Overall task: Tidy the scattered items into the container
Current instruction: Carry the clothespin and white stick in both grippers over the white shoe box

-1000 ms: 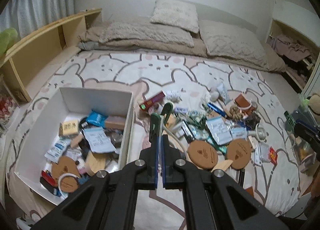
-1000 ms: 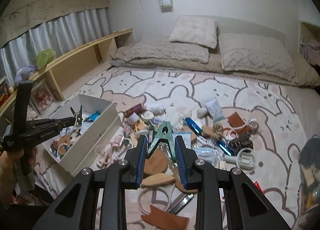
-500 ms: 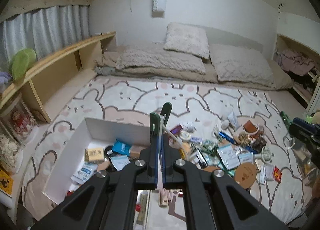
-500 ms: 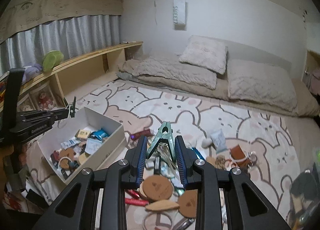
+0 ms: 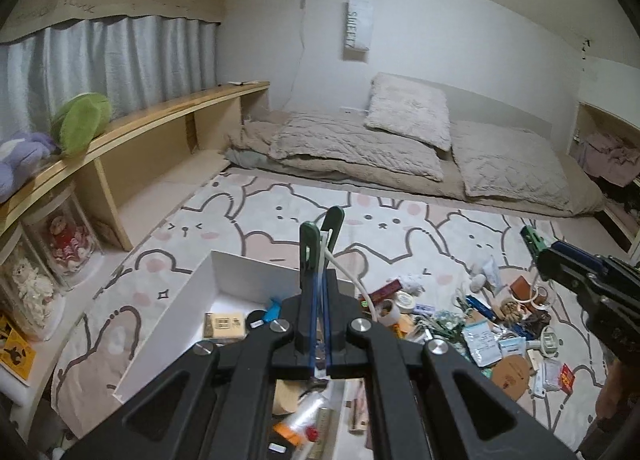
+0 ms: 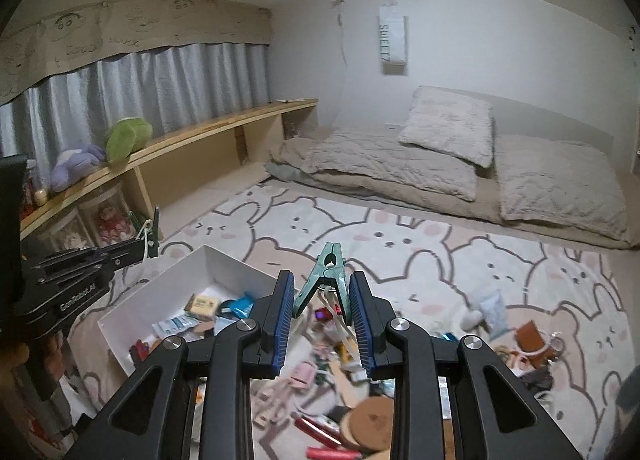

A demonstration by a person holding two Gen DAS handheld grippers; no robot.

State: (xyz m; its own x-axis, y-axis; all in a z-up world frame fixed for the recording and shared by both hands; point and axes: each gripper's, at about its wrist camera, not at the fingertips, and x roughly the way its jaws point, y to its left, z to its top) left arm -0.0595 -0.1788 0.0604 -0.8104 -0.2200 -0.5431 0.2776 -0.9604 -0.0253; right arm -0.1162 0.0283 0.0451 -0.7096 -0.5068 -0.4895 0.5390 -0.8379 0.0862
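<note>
Both grippers carry clips right now. Your left gripper (image 5: 319, 280) is pressed fully together on a dark green clip (image 5: 322, 236), with a white cord (image 5: 352, 280) trailing from it. Your right gripper (image 6: 322, 300) stands partly open, its pads pressing the sides of a teal clip (image 6: 329, 276) that points up and away from you.

Your box (image 5: 192, 300) sits on the rug (image 5: 400, 220), just below and ahead of the left gripper and down-left of the right one. It already holds a fair load: a tan packet (image 5: 223, 325), a blue wrapper (image 5: 274, 308), sachets (image 6: 176, 326) and round cork pieces.

Judging by that, you are somewhere around the middle. Neither clip is in the box yet, so both drops remain.

Beyond the box, to its right, the pile (image 5: 480, 324) is still large: a cork coaster (image 5: 512, 372), a brown pouch (image 5: 524, 287), a tape roll (image 5: 406, 300), a white tube (image 6: 494, 312), paper packets and small bits. All of it lies on the rug, apart from the box.
</note>
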